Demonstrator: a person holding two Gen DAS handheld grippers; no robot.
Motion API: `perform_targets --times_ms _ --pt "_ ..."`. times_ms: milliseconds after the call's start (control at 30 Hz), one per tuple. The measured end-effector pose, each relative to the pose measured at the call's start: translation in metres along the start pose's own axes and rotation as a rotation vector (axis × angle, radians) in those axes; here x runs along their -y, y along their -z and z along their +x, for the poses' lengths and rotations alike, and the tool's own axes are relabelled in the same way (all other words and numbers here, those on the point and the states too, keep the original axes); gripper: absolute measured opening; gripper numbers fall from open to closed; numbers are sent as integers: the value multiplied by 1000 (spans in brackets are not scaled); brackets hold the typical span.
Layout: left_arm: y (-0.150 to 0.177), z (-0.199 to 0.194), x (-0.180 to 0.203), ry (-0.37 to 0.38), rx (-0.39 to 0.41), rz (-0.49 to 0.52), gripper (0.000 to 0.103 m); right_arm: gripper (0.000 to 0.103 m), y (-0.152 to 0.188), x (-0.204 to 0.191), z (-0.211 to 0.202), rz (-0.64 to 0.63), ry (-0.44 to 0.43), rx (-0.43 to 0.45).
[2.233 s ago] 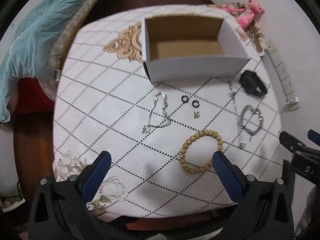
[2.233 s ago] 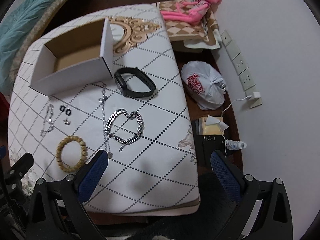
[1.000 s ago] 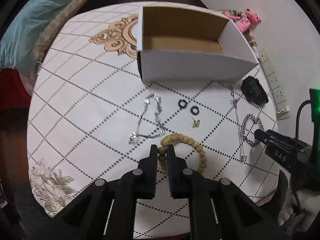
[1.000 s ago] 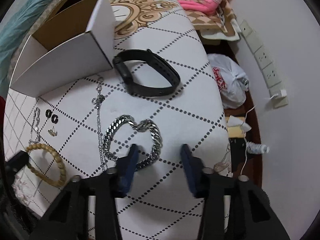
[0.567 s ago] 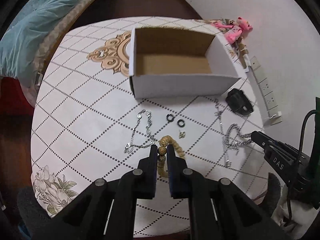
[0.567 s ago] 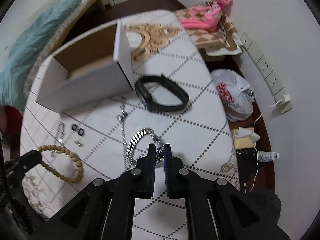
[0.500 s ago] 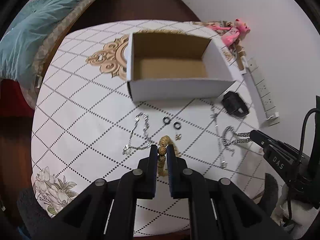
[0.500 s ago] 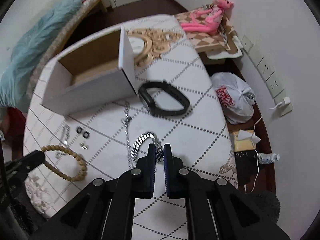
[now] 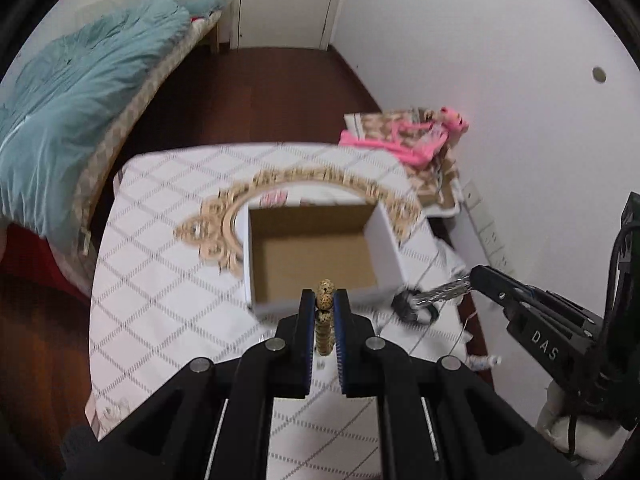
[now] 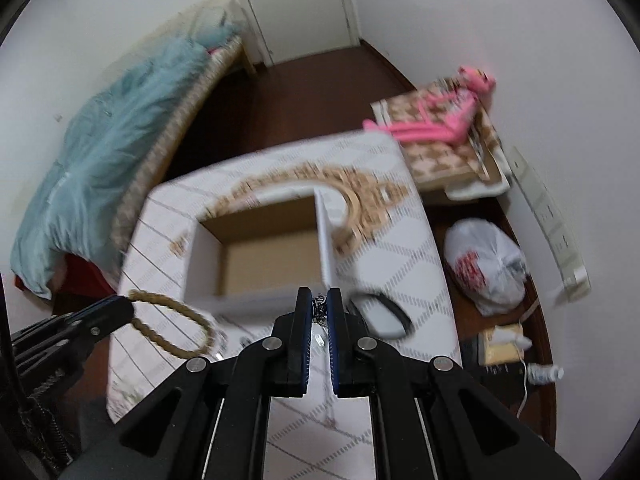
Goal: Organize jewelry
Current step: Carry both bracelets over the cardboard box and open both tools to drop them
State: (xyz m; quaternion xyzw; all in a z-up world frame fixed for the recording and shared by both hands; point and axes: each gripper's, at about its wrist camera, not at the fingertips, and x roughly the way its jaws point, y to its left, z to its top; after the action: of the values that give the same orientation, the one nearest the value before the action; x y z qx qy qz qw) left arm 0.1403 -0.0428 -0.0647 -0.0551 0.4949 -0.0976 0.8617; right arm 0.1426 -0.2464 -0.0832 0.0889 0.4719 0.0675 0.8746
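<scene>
My left gripper (image 9: 324, 304) is shut on the wooden bead bracelet (image 9: 324, 320), held in the air just in front of the open white cardboard box (image 9: 316, 258). The bracelet hangs as a loop in the right wrist view (image 10: 172, 322). My right gripper (image 10: 319, 304) is shut on the silver chain bracelet (image 10: 319, 306), also lifted near the box (image 10: 264, 256); the chain shows in the left wrist view (image 9: 440, 292). The black band (image 10: 380, 314) lies on the table right of the box. The box looks empty inside.
The table (image 9: 160, 280) has a white diamond-patterned cloth. A bed with a teal duvet (image 9: 68, 96) is at the left. A pink plush toy (image 10: 448, 120) and a white plastic bag (image 10: 486, 270) lie on the right by the wall.
Both grippers have risen and moved forward toward the box, carrying the bead bracelet and the silver chain off the table. The view now looks down into the box.
</scene>
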Motion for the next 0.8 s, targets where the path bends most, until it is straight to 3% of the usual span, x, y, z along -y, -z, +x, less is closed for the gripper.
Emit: perform_targets --times_ms 133,333,533,800 --pt "-28 9 -5 32 -2 -12 6 7 -33 -16 6 -28 -32 22" --pt "-58 46 -27 109 -73 -84 6 7 -69 -30 49 -36 -66 -56" --pt "-73 82 -43 167 -146 -140 7 7 -77 -33 105 -54 -67 -165" --pt "-86 118 -49 145 -247 -188 11 8 -81 -32 160 -80 -81 -326"
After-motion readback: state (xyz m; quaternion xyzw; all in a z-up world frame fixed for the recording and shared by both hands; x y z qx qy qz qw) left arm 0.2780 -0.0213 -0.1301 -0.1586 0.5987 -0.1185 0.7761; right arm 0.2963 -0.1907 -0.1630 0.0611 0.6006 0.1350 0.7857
